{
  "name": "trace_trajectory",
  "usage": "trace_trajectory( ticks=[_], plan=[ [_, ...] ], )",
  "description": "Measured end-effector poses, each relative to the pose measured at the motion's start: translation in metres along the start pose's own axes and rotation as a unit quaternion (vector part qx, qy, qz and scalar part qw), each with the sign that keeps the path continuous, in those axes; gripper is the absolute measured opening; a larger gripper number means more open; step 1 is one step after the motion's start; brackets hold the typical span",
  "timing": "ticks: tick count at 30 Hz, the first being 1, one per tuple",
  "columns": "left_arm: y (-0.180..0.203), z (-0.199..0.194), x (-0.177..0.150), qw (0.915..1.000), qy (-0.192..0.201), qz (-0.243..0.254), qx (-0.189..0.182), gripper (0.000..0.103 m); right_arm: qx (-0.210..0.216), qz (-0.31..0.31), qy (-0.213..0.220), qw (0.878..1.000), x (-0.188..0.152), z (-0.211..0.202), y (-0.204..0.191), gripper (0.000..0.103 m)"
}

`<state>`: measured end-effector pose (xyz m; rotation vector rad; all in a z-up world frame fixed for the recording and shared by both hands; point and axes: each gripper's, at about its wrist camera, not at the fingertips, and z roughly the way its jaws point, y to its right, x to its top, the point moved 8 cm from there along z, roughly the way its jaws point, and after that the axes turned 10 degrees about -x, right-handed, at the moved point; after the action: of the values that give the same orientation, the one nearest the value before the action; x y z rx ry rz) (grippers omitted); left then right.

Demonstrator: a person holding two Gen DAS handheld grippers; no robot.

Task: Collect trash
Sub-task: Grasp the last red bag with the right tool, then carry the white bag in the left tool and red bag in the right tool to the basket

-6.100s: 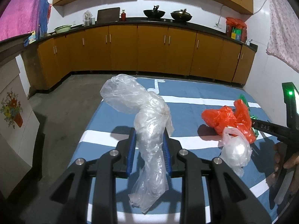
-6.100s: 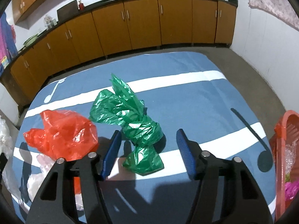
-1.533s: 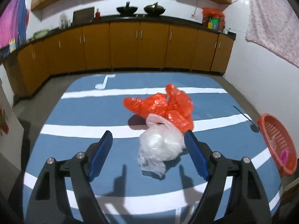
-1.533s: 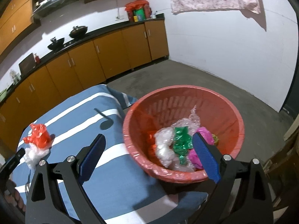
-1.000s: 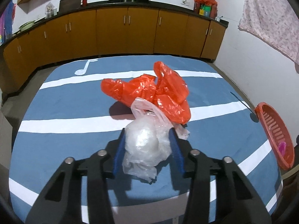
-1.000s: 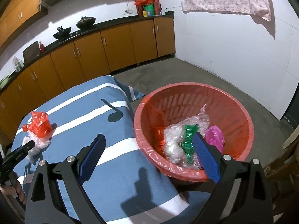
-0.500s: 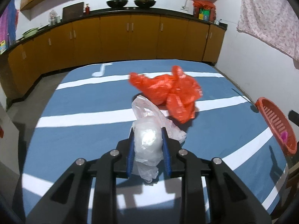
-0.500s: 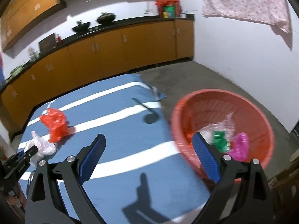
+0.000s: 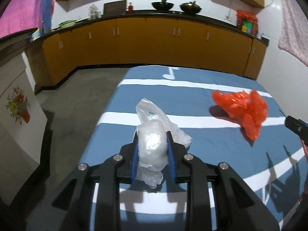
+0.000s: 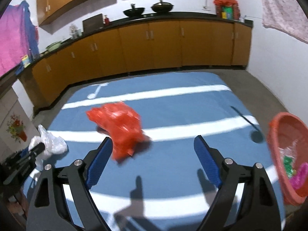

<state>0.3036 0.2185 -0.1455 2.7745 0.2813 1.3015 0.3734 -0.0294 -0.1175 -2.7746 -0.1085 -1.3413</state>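
- Left tool [image 9: 152, 152] pinches the clear bag [image 9: 152, 144]: light, soft, slippery.
- Right tool [image 10: 152, 161], wide and just narrowing, holds nothing; red bag [image 10: 120, 127] near its left pad — take its bunched middle.

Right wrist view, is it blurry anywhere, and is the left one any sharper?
Right wrist view: the orange bag is smeared by motion, the cabinets soft, the gripper's shadow hard-edged on the blue cloth. Left wrist view: the clear bag between the pads is crisp; the orange bag slightly smeared; fisheye bends the counter.
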Motion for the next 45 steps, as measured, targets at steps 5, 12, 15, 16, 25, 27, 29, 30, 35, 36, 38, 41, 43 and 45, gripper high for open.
trace_trajectory(
  ticks=[5, 12, 15, 16, 25, 27, 29, 30, 35, 36, 38, 41, 43, 45],
  plan=[
    [-0.016, -0.001, 0.004, 0.9999, 0.004, -0.013, 0.01, 0.026, 0.015, -0.002, -0.002, 1.0, 0.017, 0.025, -0.029, 0.085],
    [-0.019, 0.004, 0.012, 0.9998, 0.005, -0.018, 0.01, 0.027, 0.008, -0.027, -0.03, 0.999, 0.013, 0.049, -0.038, 0.073],
    [-0.016, 0.007, 0.012, 0.9998, 0.006, -0.016, 0.006, 0.027, 0.008, -0.033, -0.041, 0.999, 0.008, 0.053, -0.037, 0.064],
    [-0.014, 0.008, 0.013, 0.9999, 0.006, -0.015, 0.004, 0.027, 0.009, -0.035, -0.045, 0.998, 0.006, 0.054, -0.037, 0.056],
    [0.002, 0.005, 0.018, 0.9999, 0.01, -0.004, -0.01, 0.027, 0.013, -0.04, -0.052, 0.998, -0.01, 0.041, -0.025, 0.023],
    [0.004, 0.005, 0.018, 0.9999, 0.01, -0.003, -0.012, 0.027, 0.008, -0.034, -0.053, 0.998, -0.014, 0.036, -0.017, 0.023],
    [0.006, 0.005, 0.018, 0.9998, 0.01, -0.002, -0.016, 0.027, 0.002, -0.028, -0.055, 0.998, -0.018, 0.031, -0.008, 0.023],
    [0.007, 0.004, 0.018, 0.9998, 0.01, -0.002, -0.017, 0.027, -0.001, -0.026, -0.055, 0.998, -0.02, 0.028, -0.004, 0.023],
    [0.016, 0.0, 0.017, 0.9996, 0.011, 0.004, -0.027, 0.027, -0.017, -0.018, -0.056, 0.998, -0.029, 0.016, 0.017, 0.023],
    [0.019, -0.002, 0.017, 0.9995, 0.011, 0.006, -0.029, 0.027, -0.02, -0.018, -0.055, 0.998, -0.03, 0.013, 0.021, 0.023],
    [0.023, -0.004, 0.018, 0.9993, 0.012, 0.008, -0.034, 0.027, -0.027, -0.02, -0.052, 0.998, -0.033, 0.007, 0.027, 0.023],
    [0.031, -0.007, 0.018, 0.999, 0.013, 0.013, -0.041, 0.027, -0.037, -0.021, -0.046, 0.998, -0.037, -0.004, 0.04, 0.023],
    [0.038, -0.009, 0.018, 0.9987, 0.015, 0.017, -0.046, 0.027, -0.041, -0.017, -0.045, 0.998, -0.037, -0.008, 0.048, 0.023],
    [0.047, -0.012, 0.018, 0.9982, 0.016, 0.025, -0.052, 0.027, -0.047, -0.009, -0.042, 0.998, -0.037, -0.014, 0.058, 0.023]
  ],
)
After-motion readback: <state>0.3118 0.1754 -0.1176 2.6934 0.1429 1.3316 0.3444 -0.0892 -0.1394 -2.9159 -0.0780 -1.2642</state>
